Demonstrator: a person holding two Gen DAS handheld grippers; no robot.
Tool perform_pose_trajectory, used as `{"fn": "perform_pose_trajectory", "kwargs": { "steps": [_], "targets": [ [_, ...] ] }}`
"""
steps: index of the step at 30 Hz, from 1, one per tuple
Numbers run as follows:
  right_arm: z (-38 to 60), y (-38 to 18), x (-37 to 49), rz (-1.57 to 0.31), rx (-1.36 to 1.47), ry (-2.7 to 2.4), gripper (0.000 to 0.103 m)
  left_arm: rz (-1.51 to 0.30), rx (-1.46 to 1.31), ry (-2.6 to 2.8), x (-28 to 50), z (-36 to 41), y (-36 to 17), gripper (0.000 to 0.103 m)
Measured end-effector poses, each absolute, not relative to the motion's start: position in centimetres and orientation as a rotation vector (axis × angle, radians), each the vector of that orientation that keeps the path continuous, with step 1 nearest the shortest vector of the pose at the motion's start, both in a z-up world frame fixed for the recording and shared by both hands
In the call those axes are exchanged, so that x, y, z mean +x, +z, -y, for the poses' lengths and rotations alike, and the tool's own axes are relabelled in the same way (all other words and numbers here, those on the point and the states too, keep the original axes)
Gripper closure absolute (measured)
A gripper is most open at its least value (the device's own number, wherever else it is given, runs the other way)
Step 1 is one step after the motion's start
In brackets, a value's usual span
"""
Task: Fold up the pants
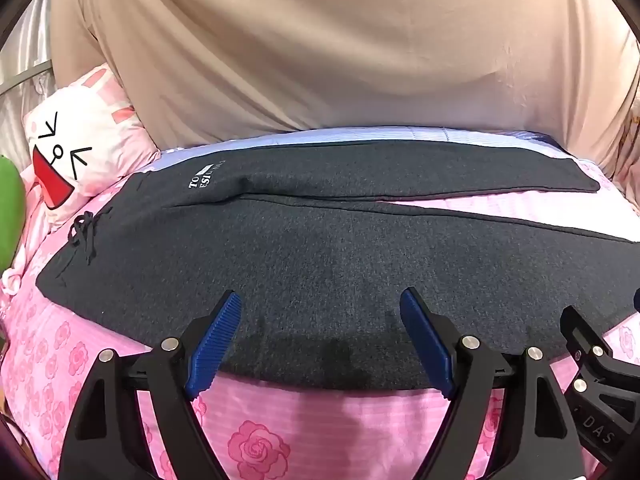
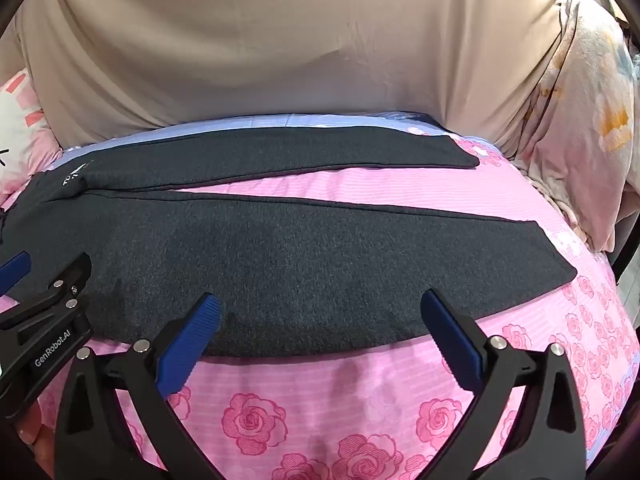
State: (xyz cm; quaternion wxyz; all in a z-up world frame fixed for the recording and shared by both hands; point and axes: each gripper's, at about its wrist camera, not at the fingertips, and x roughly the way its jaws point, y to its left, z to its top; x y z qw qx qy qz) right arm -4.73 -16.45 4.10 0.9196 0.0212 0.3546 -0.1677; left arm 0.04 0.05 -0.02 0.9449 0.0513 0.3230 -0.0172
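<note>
The bed [image 1: 280, 432], covered in a pink sheet printed with roses, fills the lower half of both views; a beige cloth [image 1: 320, 48] hangs behind it as a backdrop. At the bed's left end sits a white and pink cartoon pillow [image 1: 80, 136].

The pants [image 1: 320, 264], dark grey knit, lie flat across the bed, spread open and not yet folded. Their long axis runs left to right across both views. The waistband end, with a knotted drawstring [image 1: 84, 232] and a small white logo [image 1: 206, 176], points left toward the pillow; the two legs run rightward and part in a narrow wedge, with pink sheet showing between them. The cuffs [image 2: 560, 256] lie at the right, the near leg's cuff closer to the viewer than the far one.

The left gripper [image 1: 320, 304] hovers over the near edge of the near leg, toward the hip and thigh portion. Its blue pads stand wide apart with nothing between them but the cloth below; no fabric is pinched. The right gripper [image 2: 320, 304] hovers over the same near edge farther along the leg, likewise spread wide and empty. Both point obliquely down at the garment, which lies directly ahead of and beneath them.

Judgement: the left gripper is nearer the waistband, the right nearer the cuffs. The near edge runs crosswise to both sets of fingers, so a lengthwise fold, near leg over far leg, appears to be the step in hand.
</note>
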Motion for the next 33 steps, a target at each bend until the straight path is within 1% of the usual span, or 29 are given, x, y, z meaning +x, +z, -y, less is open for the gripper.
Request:
{"fn": "perform_pose_trajectory", "kwargs": {
  "steps": [33],
  "targets": [
    [16.21,3.99,-4.93,-0.728,0.034,-0.351,0.005,-0.657,0.113,-0.036,0.06,0.42,0.12,0.024]
  ]
}}
